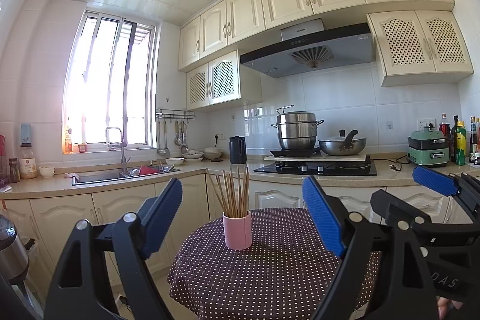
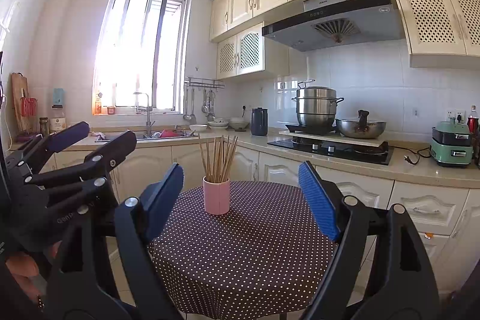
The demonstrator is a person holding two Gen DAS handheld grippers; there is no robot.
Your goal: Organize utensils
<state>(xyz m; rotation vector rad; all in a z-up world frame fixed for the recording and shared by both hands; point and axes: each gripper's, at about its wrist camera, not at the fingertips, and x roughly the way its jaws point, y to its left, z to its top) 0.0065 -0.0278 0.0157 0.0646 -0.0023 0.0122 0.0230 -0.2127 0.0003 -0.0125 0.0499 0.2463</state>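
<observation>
A pink cup (image 1: pixel 237 230) stands upright on a small round table with a dark polka-dot cloth (image 1: pixel 270 275). Several wooden chopsticks (image 1: pixel 232 191) stand in it. My left gripper (image 1: pixel 243 215) is open and empty, held back from the cup, its blue pads either side of it in view. My right gripper (image 2: pixel 243 194) is open and empty too, also short of the cup (image 2: pixel 216 195) and chopsticks (image 2: pixel 218 158). The right gripper shows at the right of the left wrist view (image 1: pixel 435 185). The left gripper shows at the left of the right wrist view (image 2: pixel 90 140).
Behind the table runs a beige counter (image 1: pixel 180 174) with a sink (image 1: pixel 120 174), bowls (image 1: pixel 198 155), a dark kettle (image 1: pixel 237 150), a hob with a steamer pot (image 1: pixel 297 129) and wok (image 1: pixel 342 144), a green appliance (image 1: pixel 427 150) and bottles (image 1: pixel 460 140).
</observation>
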